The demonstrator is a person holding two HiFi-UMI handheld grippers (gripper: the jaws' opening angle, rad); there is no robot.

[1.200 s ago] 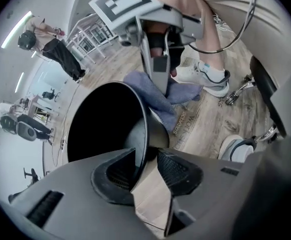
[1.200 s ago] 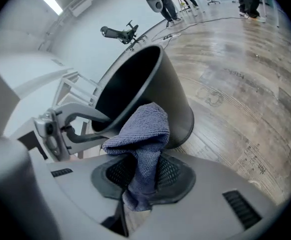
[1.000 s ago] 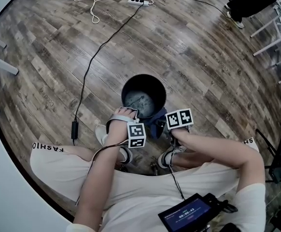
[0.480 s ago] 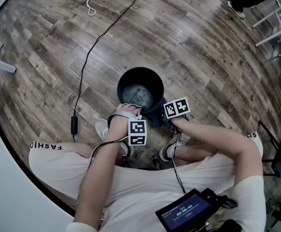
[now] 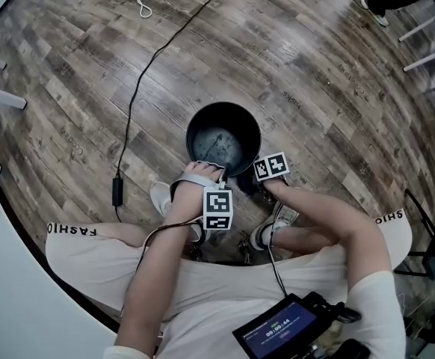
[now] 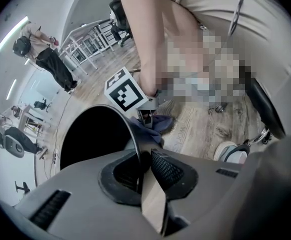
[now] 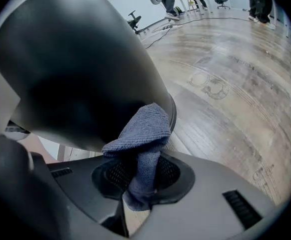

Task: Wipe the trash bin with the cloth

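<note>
The dark trash bin (image 5: 219, 142) stands on the wooden floor (image 5: 315, 73), just ahead of the person's feet. The left claw (image 6: 144, 156) has just been closing and now pinches the bin's near rim. The right claw (image 7: 138, 173) is clamped on the blue cloth (image 7: 144, 126), which is bunched against the bin's outer side.

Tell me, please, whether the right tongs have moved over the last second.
Yes. The right tongs, shut on the cloth, have sunk beside the bin: in the head view their cube looks smaller and sits nearer the rim.
</note>
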